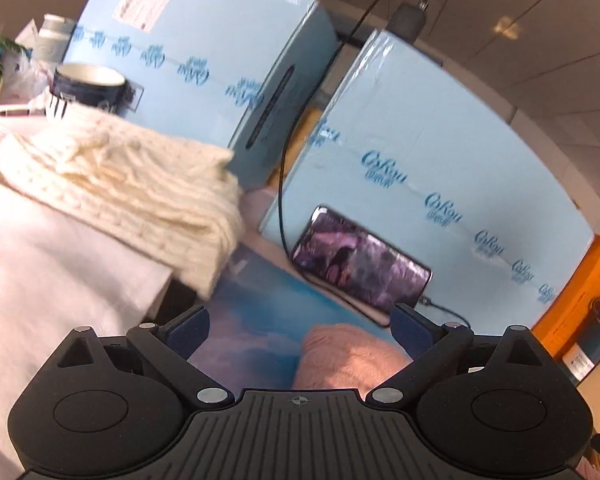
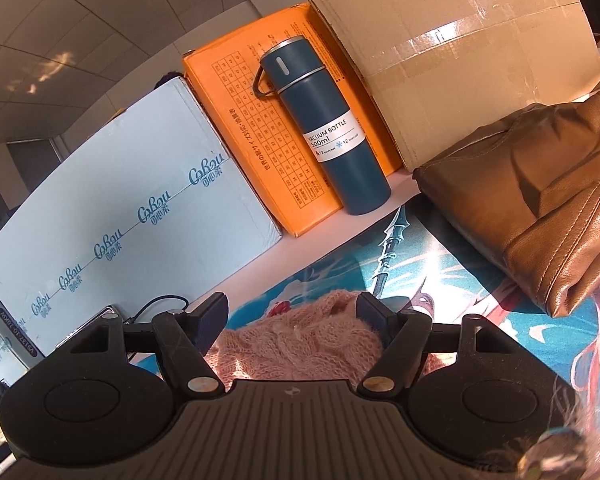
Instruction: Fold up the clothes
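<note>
A fuzzy pink knit garment (image 2: 300, 344) lies on the printed blue mat (image 2: 440, 280). My right gripper (image 2: 294, 316) is open just above it, fingers either side of its top edge. In the left wrist view the same pink knit (image 1: 344, 356) shows low between the fingers of my left gripper (image 1: 300, 328), which is open and holds nothing. A folded cream cable-knit sweater (image 1: 128, 176) rests on a white folded cloth (image 1: 48, 264) at the left. A folded brown leather garment (image 2: 540, 200) lies on the mat at the right.
Light blue boxes (image 1: 420, 152) stand behind the mat, with a phone (image 1: 360, 264) on a cable leaning against one. An orange box (image 2: 260, 120), a teal vacuum bottle (image 2: 328, 128) and a cardboard box (image 2: 460, 52) stand at the back. A dark mug (image 1: 88, 84) sits far left.
</note>
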The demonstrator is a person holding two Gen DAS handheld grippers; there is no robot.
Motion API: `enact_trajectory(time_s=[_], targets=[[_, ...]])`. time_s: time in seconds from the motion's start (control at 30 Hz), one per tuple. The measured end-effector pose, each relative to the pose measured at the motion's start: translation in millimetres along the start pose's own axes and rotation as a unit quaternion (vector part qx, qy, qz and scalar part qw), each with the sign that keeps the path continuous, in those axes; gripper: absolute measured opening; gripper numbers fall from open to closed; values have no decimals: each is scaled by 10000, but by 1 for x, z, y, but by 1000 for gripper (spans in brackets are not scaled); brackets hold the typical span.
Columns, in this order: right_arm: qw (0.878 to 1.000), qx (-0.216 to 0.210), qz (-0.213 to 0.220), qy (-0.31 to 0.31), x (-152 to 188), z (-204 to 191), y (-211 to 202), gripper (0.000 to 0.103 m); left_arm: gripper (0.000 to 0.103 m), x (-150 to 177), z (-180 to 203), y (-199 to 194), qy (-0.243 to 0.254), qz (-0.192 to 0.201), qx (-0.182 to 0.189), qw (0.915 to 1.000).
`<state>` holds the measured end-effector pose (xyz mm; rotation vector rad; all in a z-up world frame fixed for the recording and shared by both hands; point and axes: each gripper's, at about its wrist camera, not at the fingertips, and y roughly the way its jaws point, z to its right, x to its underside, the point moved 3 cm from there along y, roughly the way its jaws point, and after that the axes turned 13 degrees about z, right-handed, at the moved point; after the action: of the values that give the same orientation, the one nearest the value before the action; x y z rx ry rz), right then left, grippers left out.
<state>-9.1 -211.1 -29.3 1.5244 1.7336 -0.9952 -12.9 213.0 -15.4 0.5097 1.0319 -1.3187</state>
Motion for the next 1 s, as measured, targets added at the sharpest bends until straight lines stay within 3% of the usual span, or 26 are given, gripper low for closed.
enact_trajectory(time_s=[0.03,0.07,0.1,0.2,0.23,0.27,0.33,0.37,0.43,0.6,0.77,0.83,0.9,0.93,1.0], targets=[[10000,-2,12,19,0,0,0,69,99,6,-2,8,-117,-377,71,9992],[10000,-9,20,33,0,1,-1,69,99,8,3,5,115,-239,134,9996],[10000,-15,30,46,0,1,-1,69,99,14,6,8,135,-403,370,9984],[10000,-43,44,30,0,0,-1,70,99,28,19,14,509,-654,588,9948],[10000,-54,47,17,0,0,-2,70,91,32,23,14,583,-754,716,9929],[10000,-67,50,6,0,-1,-2,70,63,35,26,14,652,-854,849,9906],[9999,-94,52,-2,0,-1,-2,70,35,40,27,15,701,-950,927,9887],[9999,-103,51,0,0,-1,-3,70,29,41,27,15,674,-1021,1034,9871],[9999,-124,38,18,0,-1,-3,70,26,41,27,6,851,-972,1200,9843],[9995,-299,39,80,0,-3,-6,71,22,16,25,-8,1561,-362,895,9830],[9967,-774,-117,213,2,-11,-8,71,20,-9,23,-22,2260,258,571,9721],[9901,-1174,-440,634,4,-10,-4,72,20,-20,22,-28,2533,505,440,9651],[9716,-1697,-971,1334,11,-8,2,75,20,-30,22,-34,2803,752,308,9565],[9615,-1905,-1164,1601,14,-9,5,75,20,-28,34,-39,2998,893,403,9490],[9544,-2075,-1235,1753,16,-11,5,76,20,-15,64,-49,3457,1059,749,9294]])
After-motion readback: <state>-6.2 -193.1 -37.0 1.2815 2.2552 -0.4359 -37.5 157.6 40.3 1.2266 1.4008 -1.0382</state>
